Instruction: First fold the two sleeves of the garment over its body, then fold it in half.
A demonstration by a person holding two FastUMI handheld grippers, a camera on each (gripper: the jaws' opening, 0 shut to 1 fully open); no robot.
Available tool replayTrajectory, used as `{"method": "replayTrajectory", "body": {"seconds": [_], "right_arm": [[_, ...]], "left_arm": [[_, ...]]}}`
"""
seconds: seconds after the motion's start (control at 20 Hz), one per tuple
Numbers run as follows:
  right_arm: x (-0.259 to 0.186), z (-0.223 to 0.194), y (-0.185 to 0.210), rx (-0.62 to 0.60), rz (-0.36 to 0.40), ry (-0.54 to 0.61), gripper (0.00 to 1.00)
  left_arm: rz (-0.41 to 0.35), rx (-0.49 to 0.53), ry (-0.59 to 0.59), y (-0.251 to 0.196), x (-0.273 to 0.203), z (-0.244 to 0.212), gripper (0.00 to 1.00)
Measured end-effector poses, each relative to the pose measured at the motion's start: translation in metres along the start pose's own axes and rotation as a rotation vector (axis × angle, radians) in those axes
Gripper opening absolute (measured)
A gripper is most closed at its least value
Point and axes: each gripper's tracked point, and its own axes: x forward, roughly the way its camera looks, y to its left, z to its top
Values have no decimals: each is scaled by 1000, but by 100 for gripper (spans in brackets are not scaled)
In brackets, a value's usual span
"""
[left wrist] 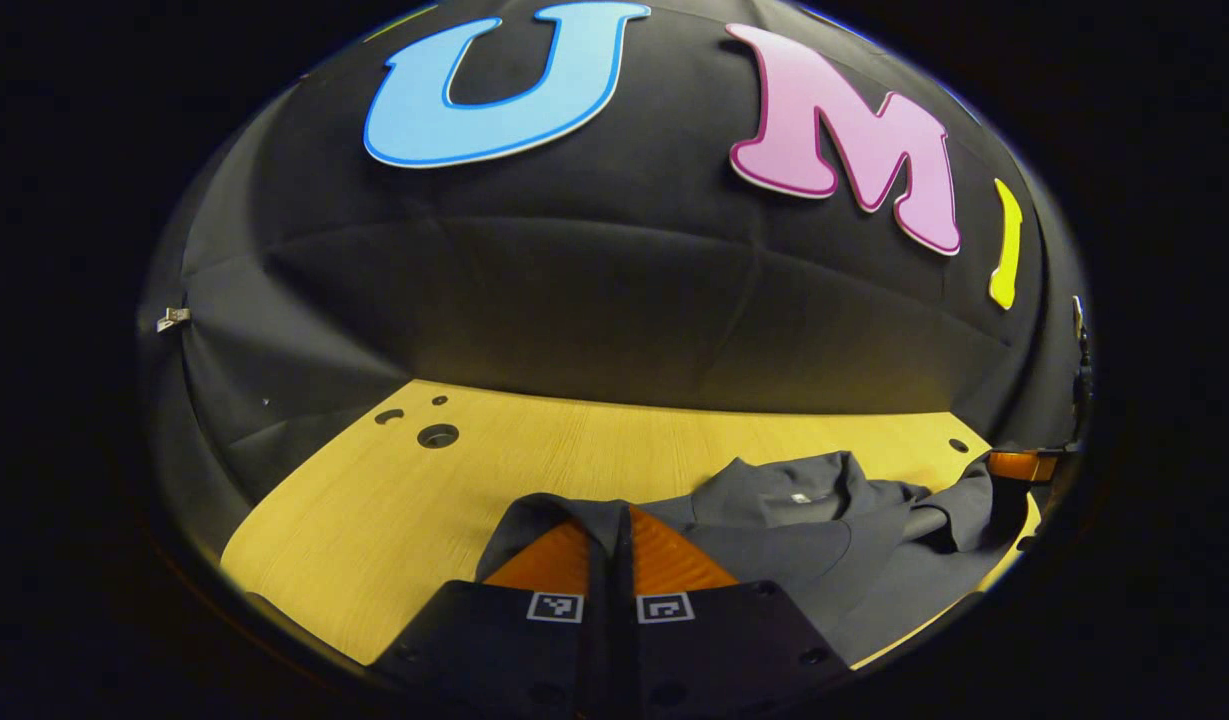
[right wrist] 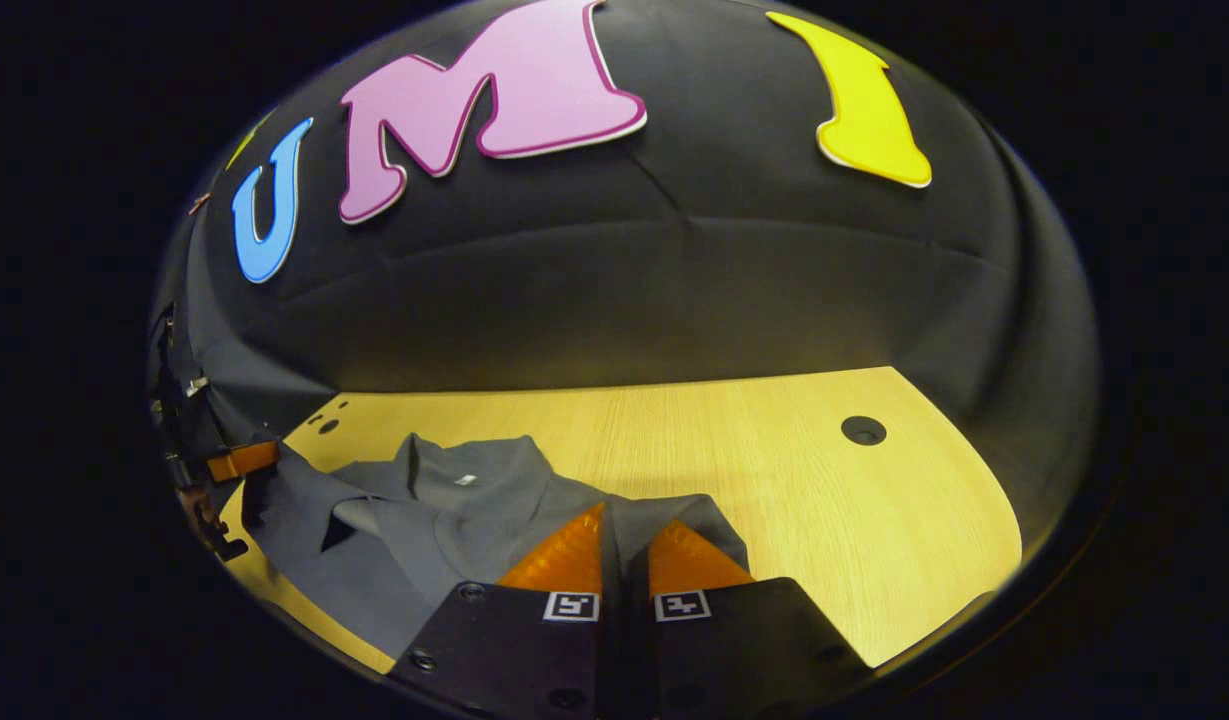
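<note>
We've got both grippers pinching the shirt (left wrist: 774, 540) on the table (left wrist: 394, 500): left gripper (left wrist: 610, 545) clamps the cloth edge at 6 o'clock, right gripper (right wrist: 622, 545) likewise. Probably holding opposite sides so a sleeve lifts evenly over the body.

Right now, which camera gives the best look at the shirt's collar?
The right gripper view: the collar lies open and nearer the middle. The left gripper view has the collar too, but bunched fabric crowds it toward the edge.
</note>
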Motion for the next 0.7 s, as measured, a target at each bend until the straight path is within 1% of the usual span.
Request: {"method": "replayTrajectory", "body": {"seconds": [0.25, 0.45, 0.6, 0.65, 0.7], "right_arm": [[19, -21, -7, -8, -20, 40, 5], [27, -37, -11, -20, -35, 77, 10], [29, -40, -16, -14, -61, 87, 18], [29, -42, -22, -24, -89, 94, 18], [27, -43, -25, -33, -106, 99, 31]], "left_arm": [[-1, -14, 24, -1, 21, -16, 5], [11, -22, 68, 3, 31, -34, 6], [13, -41, 82, 6, 34, -40, 10], [9, -49, 78, 6, 34, -39, 10], [4, -58, 75, 6, 34, -38, 18]]}}
